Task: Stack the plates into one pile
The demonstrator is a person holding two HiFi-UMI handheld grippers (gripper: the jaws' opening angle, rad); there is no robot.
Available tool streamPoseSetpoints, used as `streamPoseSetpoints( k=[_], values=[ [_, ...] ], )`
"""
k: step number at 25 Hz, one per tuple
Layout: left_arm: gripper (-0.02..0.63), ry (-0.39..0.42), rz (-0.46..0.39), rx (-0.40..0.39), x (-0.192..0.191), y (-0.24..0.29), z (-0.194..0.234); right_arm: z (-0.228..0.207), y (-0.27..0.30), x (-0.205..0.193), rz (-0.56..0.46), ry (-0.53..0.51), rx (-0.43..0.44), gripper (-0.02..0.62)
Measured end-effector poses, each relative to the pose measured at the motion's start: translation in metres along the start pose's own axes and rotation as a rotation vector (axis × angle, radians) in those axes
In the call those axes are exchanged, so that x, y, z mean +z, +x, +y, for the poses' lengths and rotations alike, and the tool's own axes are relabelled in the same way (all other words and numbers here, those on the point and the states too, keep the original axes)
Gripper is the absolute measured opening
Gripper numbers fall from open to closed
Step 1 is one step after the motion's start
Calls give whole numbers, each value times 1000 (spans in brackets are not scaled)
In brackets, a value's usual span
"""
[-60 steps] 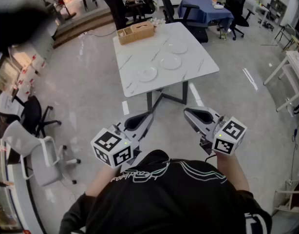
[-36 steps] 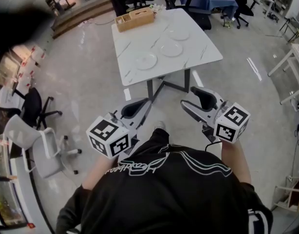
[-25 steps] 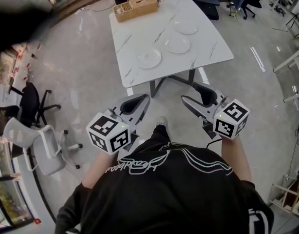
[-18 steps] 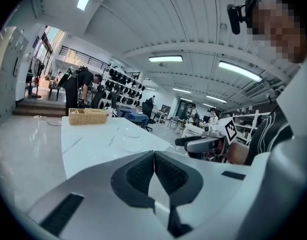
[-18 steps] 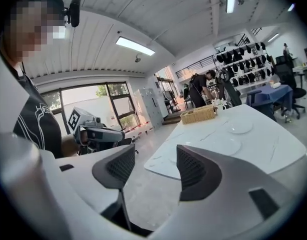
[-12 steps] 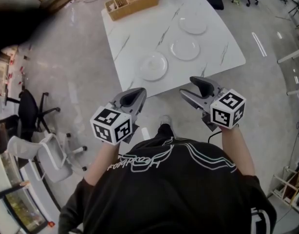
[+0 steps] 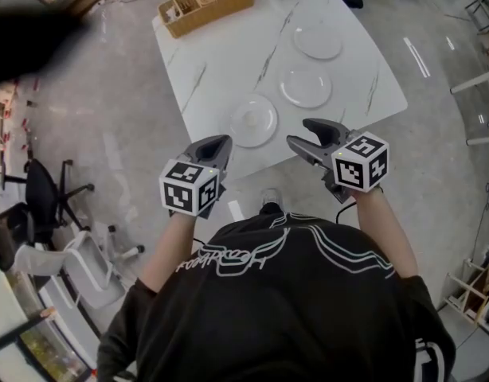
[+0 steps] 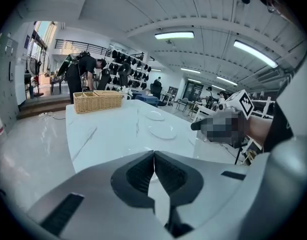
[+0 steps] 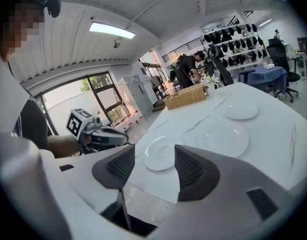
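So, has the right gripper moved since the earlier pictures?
Yes: the right gripper came forward to the near edge of the white table; earlier it was well short.

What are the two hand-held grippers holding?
Nothing. The left hand-held gripper is shut and empty; the right hand-held gripper is open and empty.

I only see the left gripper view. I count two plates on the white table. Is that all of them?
Observer: No, three. The head view shows a nearest plate in line with the middle plate and far plate.
Operator: Is the other tool open? It's blurry here.
Observer: Yes. The right gripper view shows the right tool with jaws apart, gripping nothing.
Operator: Is it touching a plate?
Observer: No. In the head view it and the left tool sit at the table's near edge, short of every plate.
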State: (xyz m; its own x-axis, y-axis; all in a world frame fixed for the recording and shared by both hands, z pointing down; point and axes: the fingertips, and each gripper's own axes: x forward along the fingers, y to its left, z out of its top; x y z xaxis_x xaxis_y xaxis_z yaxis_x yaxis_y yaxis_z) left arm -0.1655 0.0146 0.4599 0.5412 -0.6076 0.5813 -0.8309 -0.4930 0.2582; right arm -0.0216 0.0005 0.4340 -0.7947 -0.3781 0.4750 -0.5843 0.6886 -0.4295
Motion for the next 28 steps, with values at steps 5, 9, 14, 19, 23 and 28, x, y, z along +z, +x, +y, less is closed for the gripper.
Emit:
streamPoseSetpoints(
  k=[5,9,14,19,23,28],
  values=[
    [24,3,52,7,-9,26,20,-16,27,-7,41,38,2,261],
    [25,4,102,35,-23,44,39,-31,49,-21,85,80,6,261],
    [25,10,145,52,-32,60,55,-44,67,-27,110,115,14,261],
    [25,28,193,71,-44,69,64,-48,79,-29,141,108,18,261],
    [25,34,219,78,-51,69,68,-47,86,-33,167,109,19,261],
    [25,37,224,72,-52,71,69,-50,92,-35,174,123,13,261]
  ],
)
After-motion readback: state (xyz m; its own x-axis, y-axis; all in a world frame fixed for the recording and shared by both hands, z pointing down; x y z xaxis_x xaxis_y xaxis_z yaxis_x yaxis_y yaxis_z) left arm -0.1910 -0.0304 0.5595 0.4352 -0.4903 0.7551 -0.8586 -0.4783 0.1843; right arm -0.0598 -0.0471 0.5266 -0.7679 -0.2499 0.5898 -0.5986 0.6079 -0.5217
